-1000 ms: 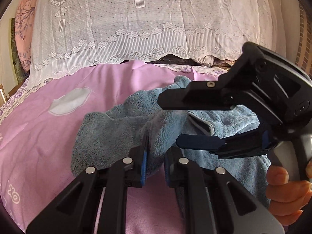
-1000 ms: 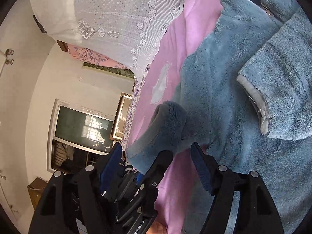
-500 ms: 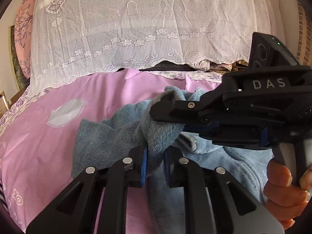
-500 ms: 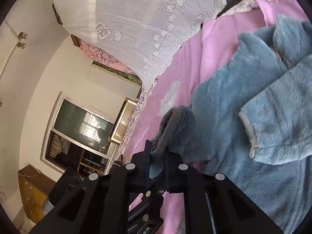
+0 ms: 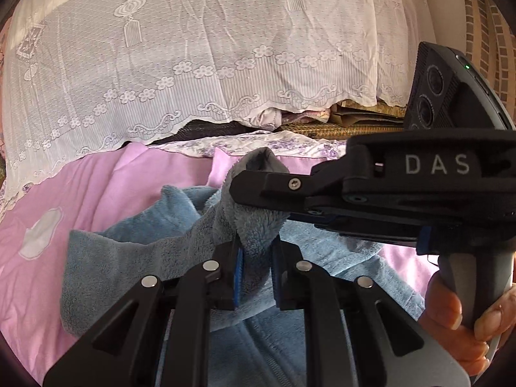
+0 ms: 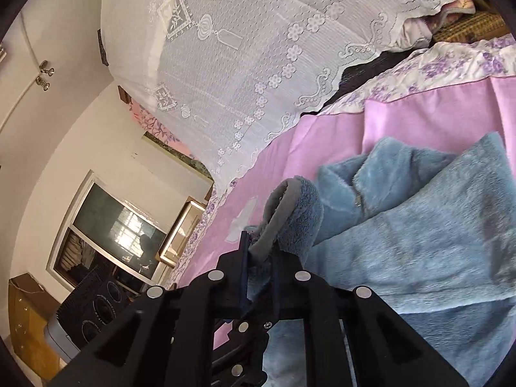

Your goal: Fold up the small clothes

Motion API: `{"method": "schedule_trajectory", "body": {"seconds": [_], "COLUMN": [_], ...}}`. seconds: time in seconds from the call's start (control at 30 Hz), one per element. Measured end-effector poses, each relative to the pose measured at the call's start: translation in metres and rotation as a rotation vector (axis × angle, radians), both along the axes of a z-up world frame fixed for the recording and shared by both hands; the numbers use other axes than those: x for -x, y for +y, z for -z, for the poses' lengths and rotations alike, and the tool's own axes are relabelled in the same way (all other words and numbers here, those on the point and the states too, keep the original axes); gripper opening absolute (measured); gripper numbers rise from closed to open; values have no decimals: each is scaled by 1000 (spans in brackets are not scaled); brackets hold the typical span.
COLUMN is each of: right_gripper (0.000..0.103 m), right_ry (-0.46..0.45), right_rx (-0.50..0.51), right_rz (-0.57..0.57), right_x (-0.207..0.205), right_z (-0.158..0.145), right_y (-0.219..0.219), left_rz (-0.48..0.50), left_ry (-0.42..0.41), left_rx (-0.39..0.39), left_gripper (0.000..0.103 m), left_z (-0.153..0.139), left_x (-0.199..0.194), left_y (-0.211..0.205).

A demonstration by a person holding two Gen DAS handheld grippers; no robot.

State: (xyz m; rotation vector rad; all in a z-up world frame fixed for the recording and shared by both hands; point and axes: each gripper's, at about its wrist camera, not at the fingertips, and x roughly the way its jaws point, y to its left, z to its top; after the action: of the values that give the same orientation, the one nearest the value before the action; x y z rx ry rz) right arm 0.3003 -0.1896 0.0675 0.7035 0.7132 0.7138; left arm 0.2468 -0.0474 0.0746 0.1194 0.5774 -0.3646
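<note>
A small blue fleece jacket (image 5: 135,258) lies on a pink bedspread (image 5: 106,187). My left gripper (image 5: 256,271) is shut on one sleeve of the jacket and holds it raised. My right gripper (image 5: 258,200) comes in from the right, side on, and is shut on the grey cuff end (image 5: 261,161) of the same sleeve. In the right wrist view the right gripper (image 6: 259,267) pinches that cuff (image 6: 290,206), and the jacket body (image 6: 419,242) with its zip lies flat to the right.
A white lace cover (image 5: 209,48) drapes over piled bedding at the back of the bed. A floral sheet edge (image 6: 435,61) runs behind the pink spread. In the right wrist view a window (image 6: 119,229) and a cardboard box (image 6: 25,319) stand at the left.
My right gripper was open beside the sleeve a second ago and has shut on its cuff. Both grippers have lifted the sleeve higher and toward the jacket body.
</note>
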Motion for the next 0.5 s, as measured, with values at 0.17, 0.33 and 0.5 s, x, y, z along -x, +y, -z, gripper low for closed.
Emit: {"method": "schedule_trajectory", "body": {"seconds": [0.17,0.33,0.5], "right_gripper": [12,12,12], "right_ry": [39,81,104], "right_rx": [-4,-6,15], "right_rz": [56,116,179], "right_x": [-10,-20,-26], "right_z": [16,32,44], "right_y": [-33,-55,-72], "left_rz": [18,35,-43], "left_ry": [39,56,16], "left_rx": [-6,-41,-10], "left_gripper": [14,34,69], "left_z": [14,27,18], "left_x": [-11,-3,11], "left_y": [-30,-33,17]}}
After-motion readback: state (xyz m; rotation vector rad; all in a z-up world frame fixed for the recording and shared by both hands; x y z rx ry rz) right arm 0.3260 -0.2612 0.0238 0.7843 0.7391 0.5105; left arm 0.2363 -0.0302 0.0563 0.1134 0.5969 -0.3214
